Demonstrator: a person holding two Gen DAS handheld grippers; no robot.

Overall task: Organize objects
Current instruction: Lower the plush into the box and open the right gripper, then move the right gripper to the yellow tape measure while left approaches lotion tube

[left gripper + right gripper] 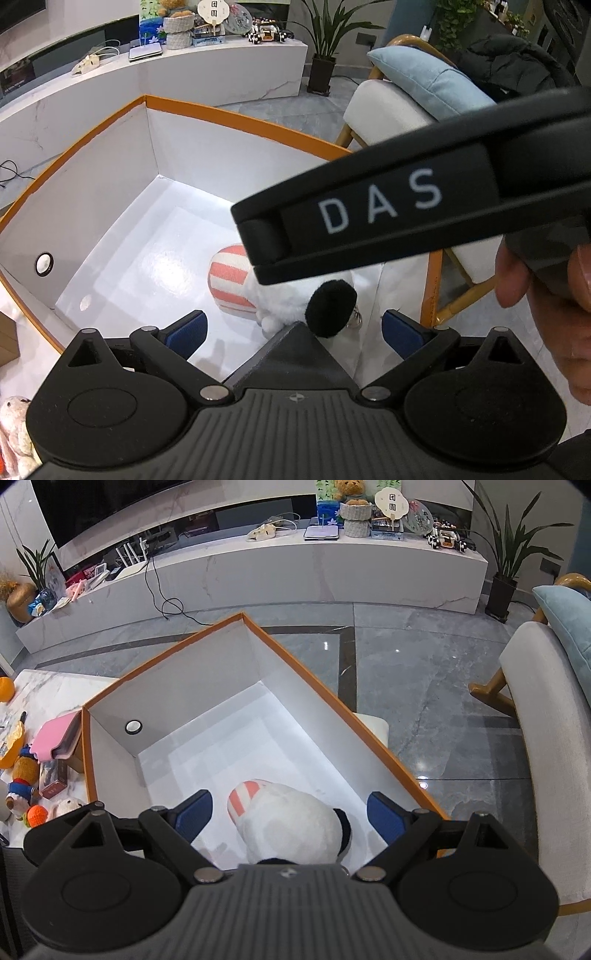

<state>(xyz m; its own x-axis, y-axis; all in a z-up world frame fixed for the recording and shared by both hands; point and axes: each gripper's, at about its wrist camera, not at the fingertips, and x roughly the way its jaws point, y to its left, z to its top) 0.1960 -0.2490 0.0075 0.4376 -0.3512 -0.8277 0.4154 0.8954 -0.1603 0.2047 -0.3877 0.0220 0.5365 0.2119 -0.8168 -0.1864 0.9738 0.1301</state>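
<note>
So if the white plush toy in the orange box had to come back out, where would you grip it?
Probably across the plush toy's round white body, coming straight down from above: the box walls block side approaches, and the body looks soft and wide.

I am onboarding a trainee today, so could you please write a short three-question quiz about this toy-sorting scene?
1. True or false: the plush toy lies inside the orange-edged box.
2. Multiple choice: the right tool is (A) shut on the plush toy, (B) open above it, (C) out of view.
3. Short answer: what colour are the stripes on the plush toy's cap?

Key:
1. True. It rests on the white floor of the box.
2. B. Both blue pads stand wide apart, either side of the toy; the left tool is open too.
3. Pink-red and white.
</note>
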